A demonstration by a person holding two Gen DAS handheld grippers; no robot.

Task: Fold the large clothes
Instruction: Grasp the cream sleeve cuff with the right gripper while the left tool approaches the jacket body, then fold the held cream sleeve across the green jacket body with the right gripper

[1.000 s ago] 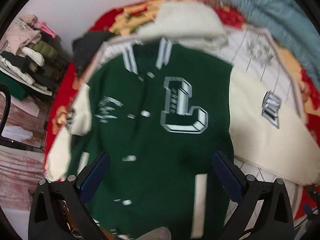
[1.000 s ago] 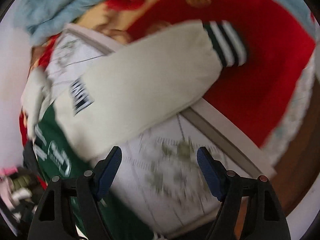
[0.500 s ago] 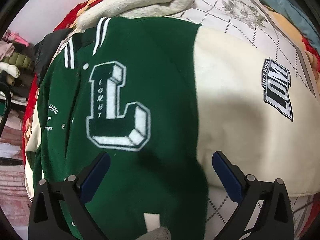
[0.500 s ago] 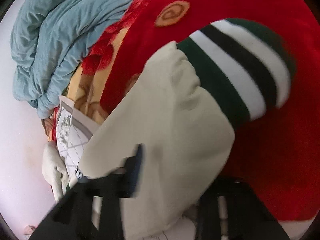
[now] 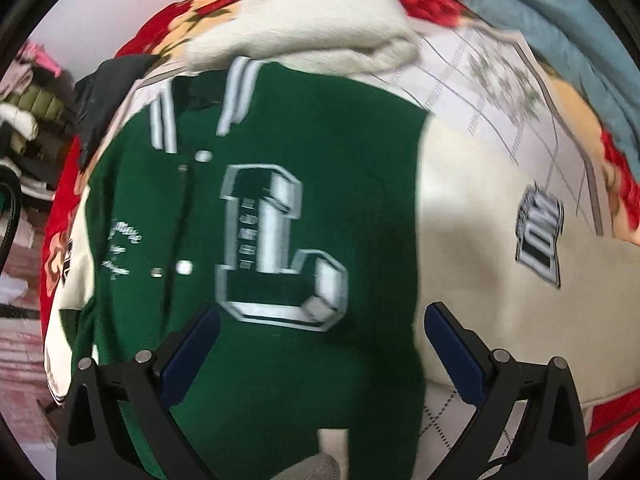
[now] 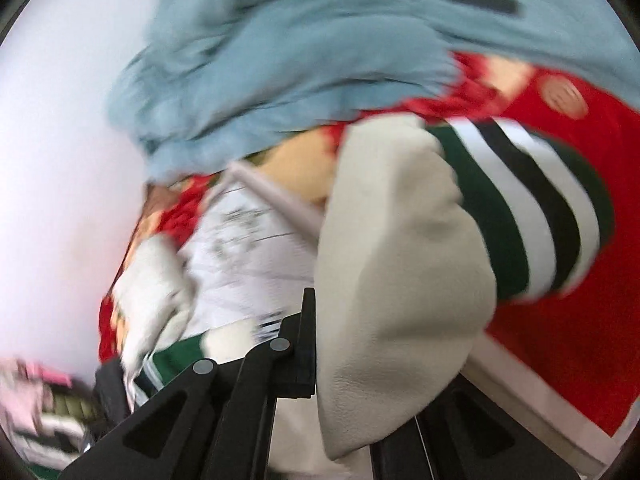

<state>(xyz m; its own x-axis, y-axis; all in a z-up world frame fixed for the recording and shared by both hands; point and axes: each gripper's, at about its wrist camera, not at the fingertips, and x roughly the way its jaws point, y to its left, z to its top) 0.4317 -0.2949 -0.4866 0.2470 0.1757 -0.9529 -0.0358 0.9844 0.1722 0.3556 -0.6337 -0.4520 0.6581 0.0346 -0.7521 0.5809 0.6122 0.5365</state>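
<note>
A green varsity jacket with a big white letter L and cream sleeves lies face up on the bed. My left gripper hovers open above its lower front, nothing between the blue pads. One cream sleeve spreads to the right with a black-and-white patch. In the right wrist view my right gripper is shut on that cream sleeve, lifted off the bed; its striped green, white and black cuff hangs beyond the fingers. The right finger is hidden behind the cloth.
A folded cream garment lies above the jacket collar. A light blue quilt is heaped at the back of the bed. A red flowered blanket and a white quilted sheet cover the bed. Stacked clothes stand at left.
My right gripper closed on the cream sleeve near its cuff and lifted it. My left gripper drifted lower over the jacket front and stayed open.
</note>
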